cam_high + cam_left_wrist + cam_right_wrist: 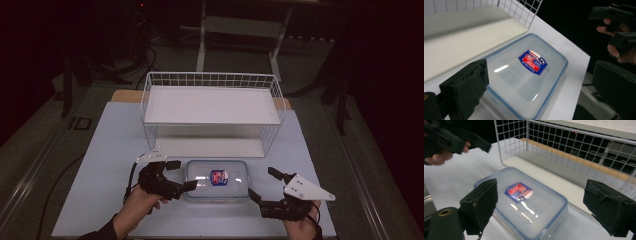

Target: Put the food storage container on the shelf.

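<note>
A clear plastic box [217, 179] with a blue-rimmed lid and a red-and-blue label lies flat on the white table [115, 140], just in front of the wire rack. My left gripper [182, 175] is at the box's left end, jaws open and nothing between the pads. In the left gripper view the box [529, 72] lies below and between the wide jaws of that gripper [541, 70]. My right gripper [262, 183] stands open off the box's front right corner. In the right gripper view its jaws [541, 188] frame the box [524, 200] without touching it.
A white wire rack [210, 80] with a flat upper shelf [210, 106] stands behind the box, its lower level open at the front. The table's front edge runs close under both hands. Dark floor and a stand lie beyond the table.
</note>
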Motion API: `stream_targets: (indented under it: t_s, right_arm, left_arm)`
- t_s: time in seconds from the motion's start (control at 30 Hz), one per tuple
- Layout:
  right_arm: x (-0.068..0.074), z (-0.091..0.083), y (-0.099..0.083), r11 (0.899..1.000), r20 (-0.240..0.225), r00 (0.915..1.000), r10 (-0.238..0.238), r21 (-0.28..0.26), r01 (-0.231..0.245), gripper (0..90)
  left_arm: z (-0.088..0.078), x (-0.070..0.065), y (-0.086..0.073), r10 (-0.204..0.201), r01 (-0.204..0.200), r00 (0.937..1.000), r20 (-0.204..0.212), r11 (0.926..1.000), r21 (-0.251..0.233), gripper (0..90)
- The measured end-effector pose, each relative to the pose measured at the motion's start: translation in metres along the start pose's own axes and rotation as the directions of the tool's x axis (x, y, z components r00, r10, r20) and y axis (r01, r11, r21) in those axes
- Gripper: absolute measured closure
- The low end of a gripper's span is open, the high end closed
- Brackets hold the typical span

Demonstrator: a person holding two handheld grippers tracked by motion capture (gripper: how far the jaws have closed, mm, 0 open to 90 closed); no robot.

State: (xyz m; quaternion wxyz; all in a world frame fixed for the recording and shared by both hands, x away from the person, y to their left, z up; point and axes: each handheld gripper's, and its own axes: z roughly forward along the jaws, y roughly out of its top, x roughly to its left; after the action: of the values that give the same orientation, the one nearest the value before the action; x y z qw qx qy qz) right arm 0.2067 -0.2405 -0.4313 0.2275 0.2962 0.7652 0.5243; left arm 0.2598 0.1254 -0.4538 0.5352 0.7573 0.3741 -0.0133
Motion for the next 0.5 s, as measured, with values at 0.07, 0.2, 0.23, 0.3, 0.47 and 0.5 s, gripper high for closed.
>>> stream_targets:
  t_s: [0.07, 0.2, 0.23, 0.3, 0.47, 0.5]
  right_arm:
    - [-0.002, 0.004, 0.003, 1.000, -0.018, 0.9997, 0.020, 0.013, -0.019, 12.0]
    - [-0.010, 0.012, 0.003, 0.997, -0.045, 0.9963, 0.074, 0.027, -0.072, 11.4]
    - [-0.012, 0.013, 0.002, 0.996, -0.047, 0.9955, 0.082, 0.032, -0.081, 10.7]
    - [-0.015, 0.018, 0.000, 0.993, -0.036, 0.9936, 0.107, 0.048, -0.105, 10.6]
    - [-0.021, 0.028, -0.009, 0.985, -0.031, 0.9898, 0.139, 0.107, -0.135, 10.6]
    - [-0.021, 0.030, -0.011, 0.984, -0.034, 0.9893, 0.142, 0.115, -0.137, 10.6]
  left_arm:
    - [0.005, 0.007, -0.001, -0.045, 0.045, 0.9990, -0.007, 0.9990, 0.007, 0.6]
    - [0.013, 0.025, -0.007, -0.182, 0.182, 0.9833, -0.012, 0.9822, 0.047, 0.8]
    - [0.015, 0.029, -0.009, -0.206, 0.206, 0.9785, -0.010, 0.9769, 0.056, 0.9]
    - [0.018, 0.036, -0.012, -0.244, 0.245, 0.9695, -0.027, 0.9665, 0.076, 0.9]
    - [0.021, 0.055, -0.019, -0.341, 0.342, 0.9396, -0.032, 0.9329, 0.112, 3.2]
    - [0.022, 0.058, -0.021, -0.355, 0.356, 0.9344, -0.025, 0.9264, 0.123, 4.6]
